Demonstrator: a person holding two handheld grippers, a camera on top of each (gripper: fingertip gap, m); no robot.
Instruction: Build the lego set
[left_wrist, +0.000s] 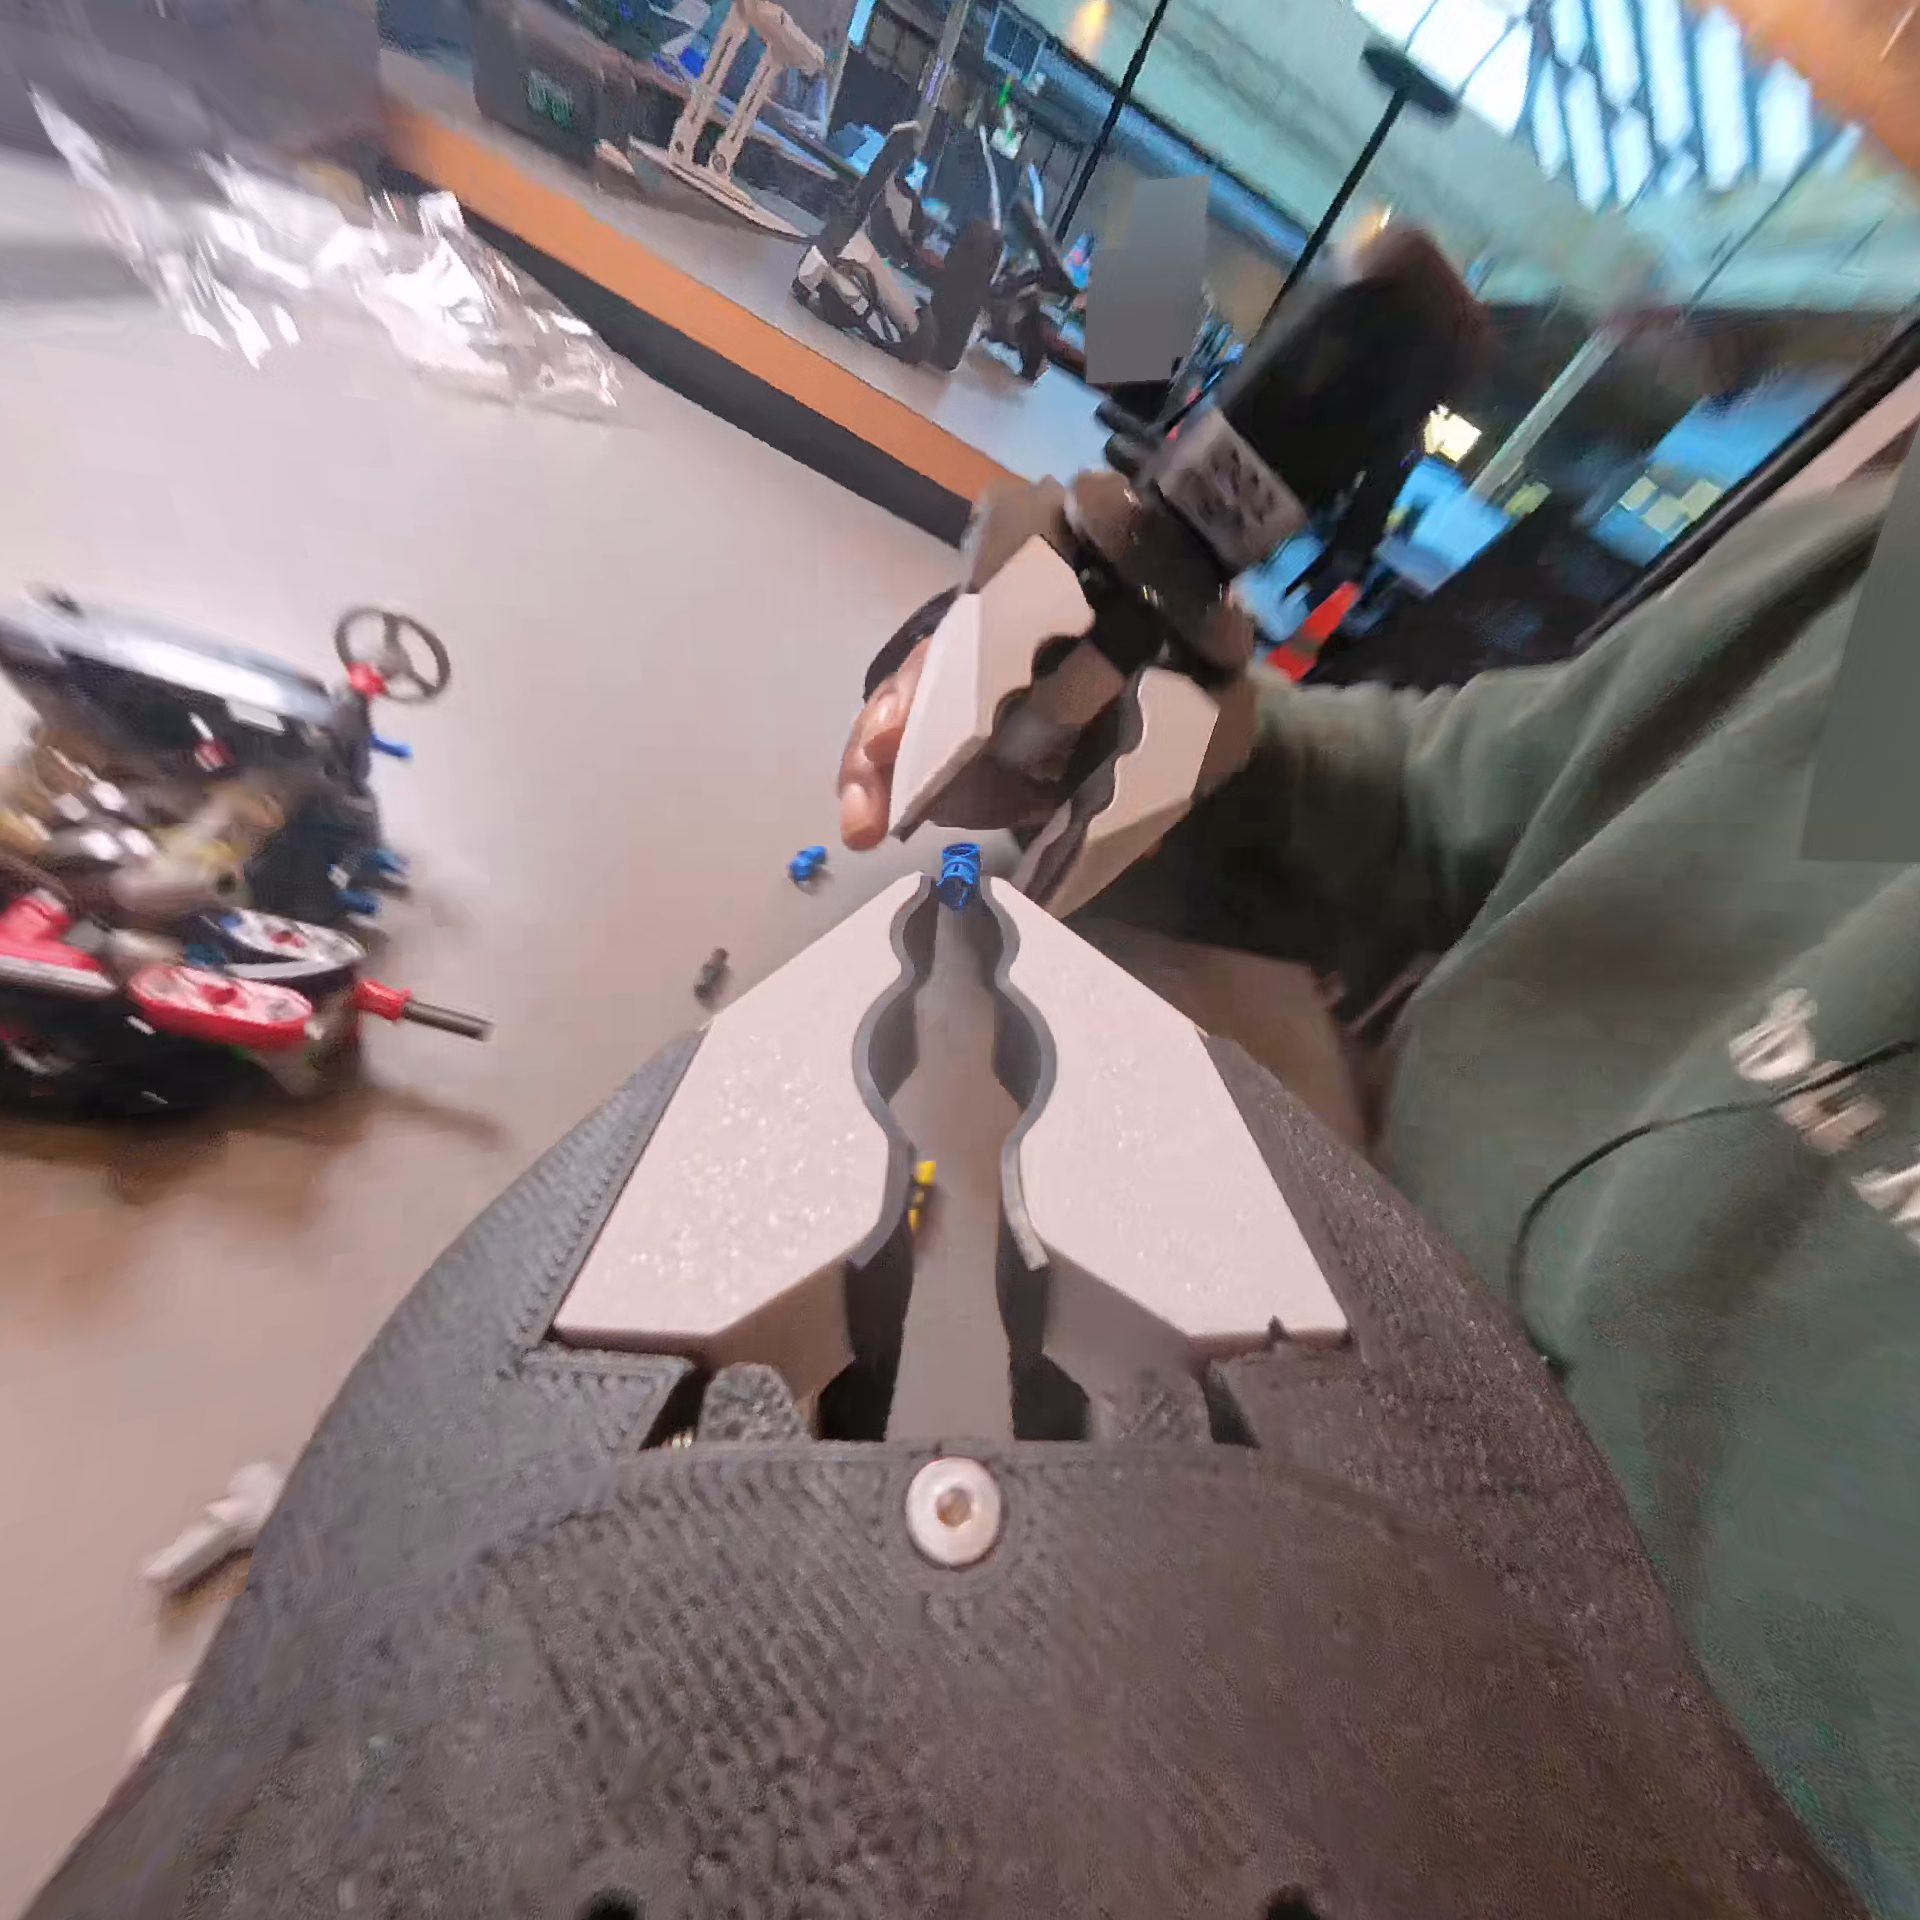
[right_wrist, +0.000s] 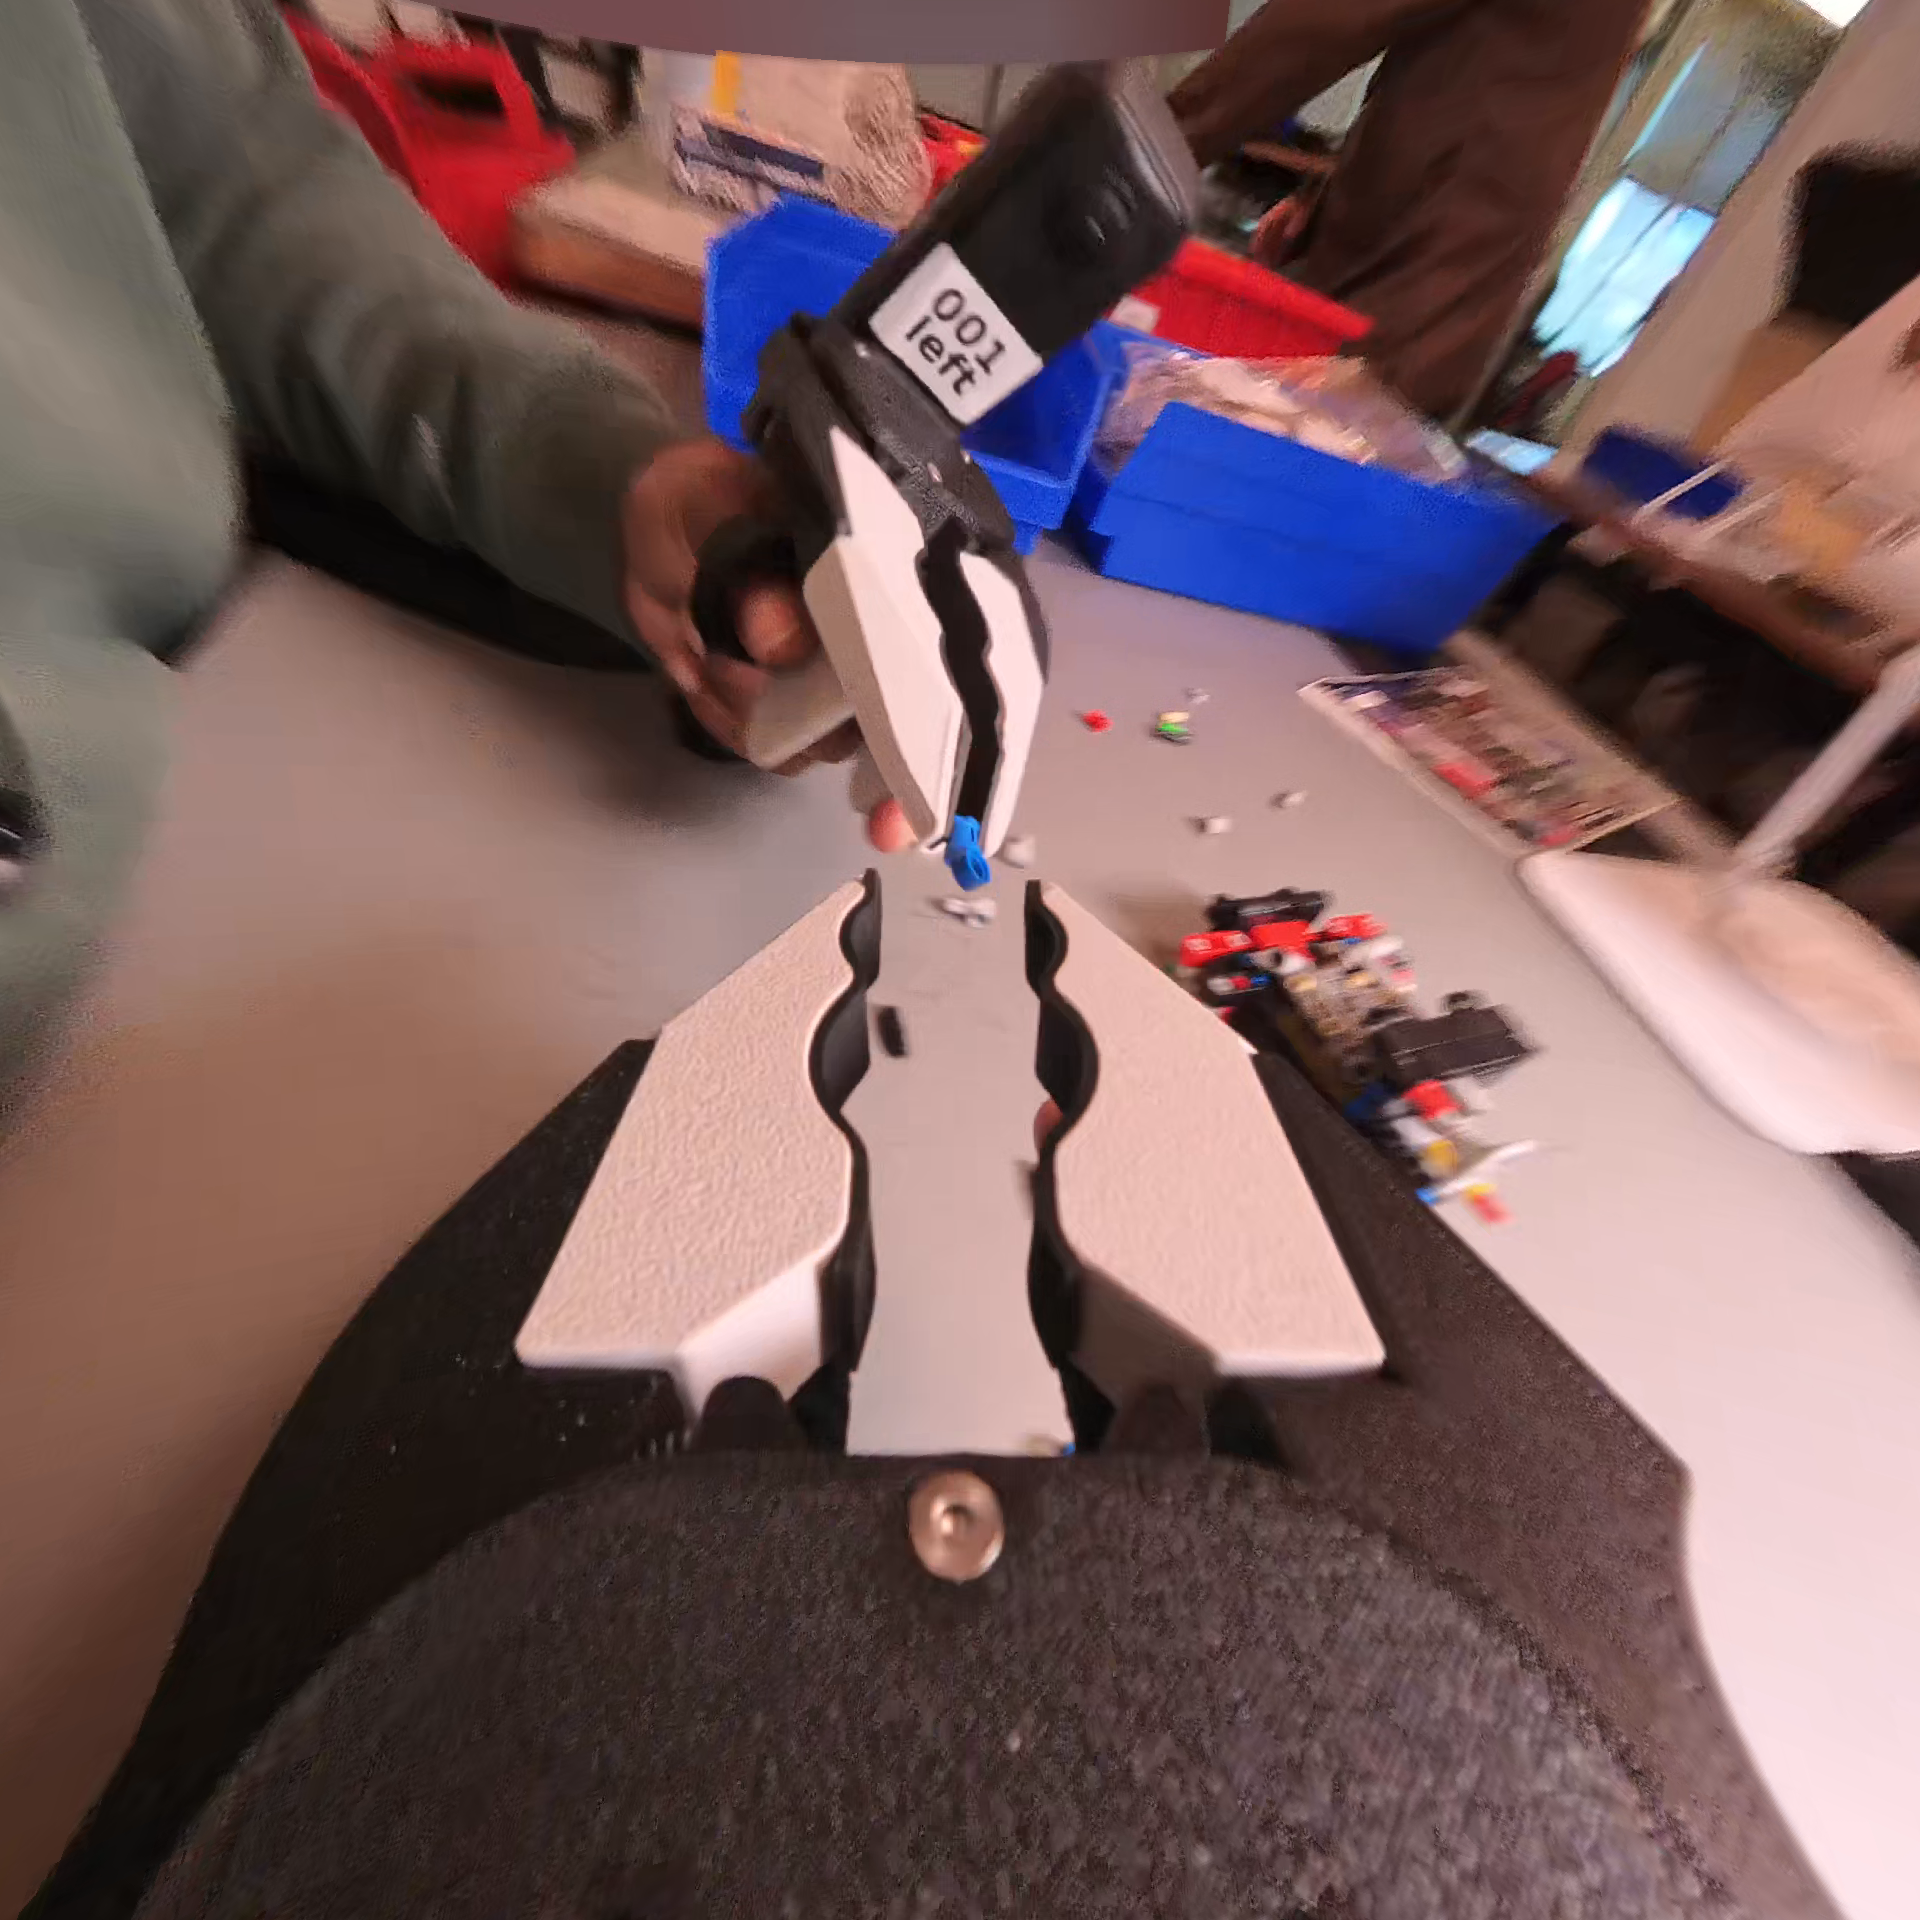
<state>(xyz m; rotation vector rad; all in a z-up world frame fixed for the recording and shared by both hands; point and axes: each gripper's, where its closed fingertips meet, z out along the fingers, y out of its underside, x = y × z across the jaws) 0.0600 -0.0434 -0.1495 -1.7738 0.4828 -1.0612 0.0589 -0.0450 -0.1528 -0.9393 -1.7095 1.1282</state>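
Two grippers meet above the bench (right_wrist: 416, 935): left gripper (left_wrist: 954, 883) clamps a blue pin (left_wrist: 956, 876), right gripper (right_wrist: 951, 894) gapes.

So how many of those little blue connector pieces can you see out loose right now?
2. One blue pin is pinched at the tips of the left gripper, held up in the air; another blue pin lies on the table just beside it. More may be hidden in the half-built model.

Blue pin (left_wrist: 957, 876) pinched, partly-built model (right_wrist: 1351, 1023) apparently lying on table.
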